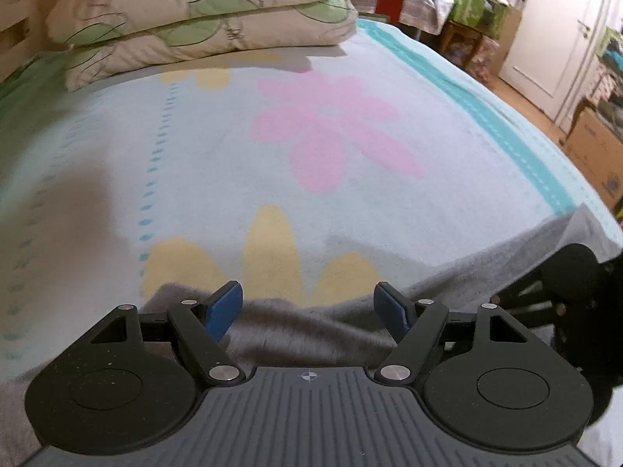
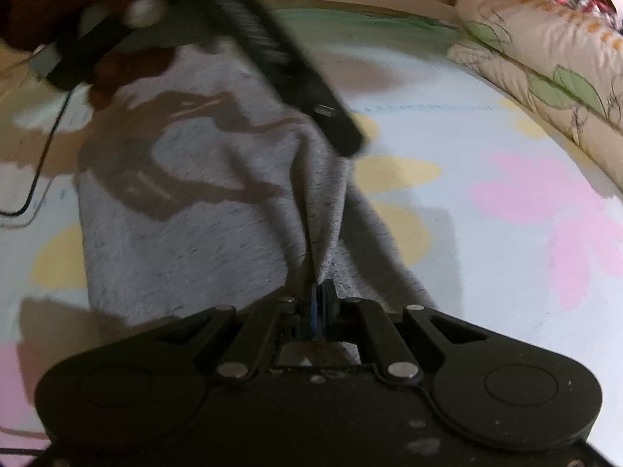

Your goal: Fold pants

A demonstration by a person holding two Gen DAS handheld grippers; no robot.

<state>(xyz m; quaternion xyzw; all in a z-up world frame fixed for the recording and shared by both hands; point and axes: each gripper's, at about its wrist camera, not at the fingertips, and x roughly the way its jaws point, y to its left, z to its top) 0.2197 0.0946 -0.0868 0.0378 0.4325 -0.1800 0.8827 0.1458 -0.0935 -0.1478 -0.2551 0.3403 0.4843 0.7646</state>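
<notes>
On the bed (image 1: 194,163) with its flower blanket, I see gray pants (image 2: 175,214) lying flat. Two pillows (image 1: 202,19) sit behind. My left claw (image 1: 307,311) is spread; my right claw (image 2: 320,303) pinches the pants.

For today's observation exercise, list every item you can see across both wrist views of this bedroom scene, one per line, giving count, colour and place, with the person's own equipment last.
pants: one pair, grey, spread on the bed, a ridge of fabric pulled up.
blanket: one, pale blue with pink and yellow flowers and a teal stripe, covering the bed.
pillows: two, cream with green leaf print, stacked at the head of the bed.
door: one, white, far right of the room.
cardboard box: one, brown, on the floor beside the bed.
left claw: one, black with blue pads, open, over the pants' edge.
right claw: one, black with blue pads, shut on the pants.
</notes>
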